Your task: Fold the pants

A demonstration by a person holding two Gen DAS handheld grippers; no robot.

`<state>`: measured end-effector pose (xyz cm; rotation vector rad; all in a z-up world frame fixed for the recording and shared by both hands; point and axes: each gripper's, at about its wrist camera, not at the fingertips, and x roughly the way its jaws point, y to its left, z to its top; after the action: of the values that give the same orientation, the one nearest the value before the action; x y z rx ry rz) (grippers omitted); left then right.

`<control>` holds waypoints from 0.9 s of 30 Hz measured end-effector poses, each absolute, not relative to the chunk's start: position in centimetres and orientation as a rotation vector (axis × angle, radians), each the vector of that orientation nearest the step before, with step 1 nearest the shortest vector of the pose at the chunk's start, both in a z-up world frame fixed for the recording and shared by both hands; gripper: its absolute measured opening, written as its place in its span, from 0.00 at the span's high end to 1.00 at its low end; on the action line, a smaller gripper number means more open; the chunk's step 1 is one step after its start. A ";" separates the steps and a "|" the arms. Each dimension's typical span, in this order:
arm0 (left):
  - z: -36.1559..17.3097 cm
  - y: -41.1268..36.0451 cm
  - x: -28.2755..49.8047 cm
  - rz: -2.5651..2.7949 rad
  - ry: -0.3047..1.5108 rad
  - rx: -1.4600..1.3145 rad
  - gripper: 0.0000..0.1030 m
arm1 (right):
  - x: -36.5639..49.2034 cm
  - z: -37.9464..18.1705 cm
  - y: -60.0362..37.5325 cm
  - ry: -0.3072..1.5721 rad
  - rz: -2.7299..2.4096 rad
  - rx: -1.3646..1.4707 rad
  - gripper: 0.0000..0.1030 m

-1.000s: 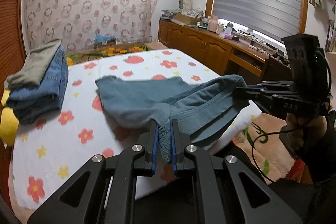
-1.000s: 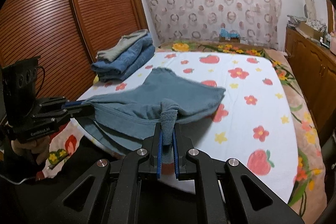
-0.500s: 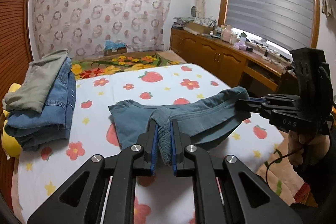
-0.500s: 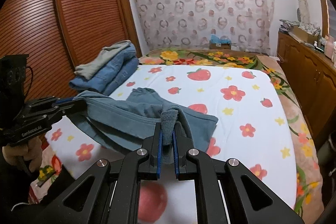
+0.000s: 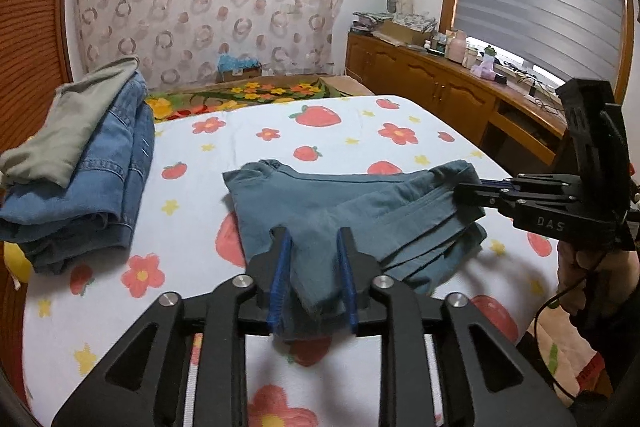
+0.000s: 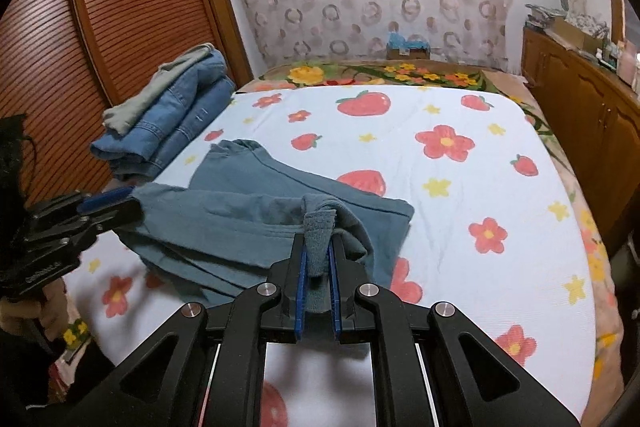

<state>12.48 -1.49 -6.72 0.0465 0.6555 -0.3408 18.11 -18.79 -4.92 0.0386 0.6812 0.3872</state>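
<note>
Each hand-held gripper is matte black plastic with triangular cut-outs, silver screw heads and blue pads (image 5: 280, 275), the right hand-held gripper (image 5: 464, 189) bearing pale "DAS" lettering, a thin black cable and bare skin below.

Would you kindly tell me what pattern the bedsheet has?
The bedsheet is white with strawberries, red flowers and yellow stars; right wrist view.

The white bed sheet with red flowers and strawberries (image 6: 460, 187) lies bare across the right half of the right wrist frame, so a gripper could pass there. At upper left, a stack of folded blue jeans with a grey cloth on top (image 6: 176, 115) blocks the way. The folded teal pants (image 6: 256, 211) fill the lower middle.
</note>
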 end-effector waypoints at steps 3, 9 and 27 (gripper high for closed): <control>-6.6 -1.1 12.2 -0.353 0.640 0.030 0.48 | 17.7 -4.8 -18.5 0.642 0.394 0.010 0.92; -7.4 -0.8 11.8 -0.364 0.672 0.015 0.26 | 17.0 -4.6 -18.9 0.624 0.362 -0.018 0.83; -11.2 -1.5 11.7 -0.380 0.812 0.066 0.53 | 15.3 -8.2 -20.5 0.760 0.420 -0.035 0.70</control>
<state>11.68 -1.47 -11.21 0.0657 0.8120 -0.3800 15.29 -20.52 -8.23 -0.0350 0.7603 0.4202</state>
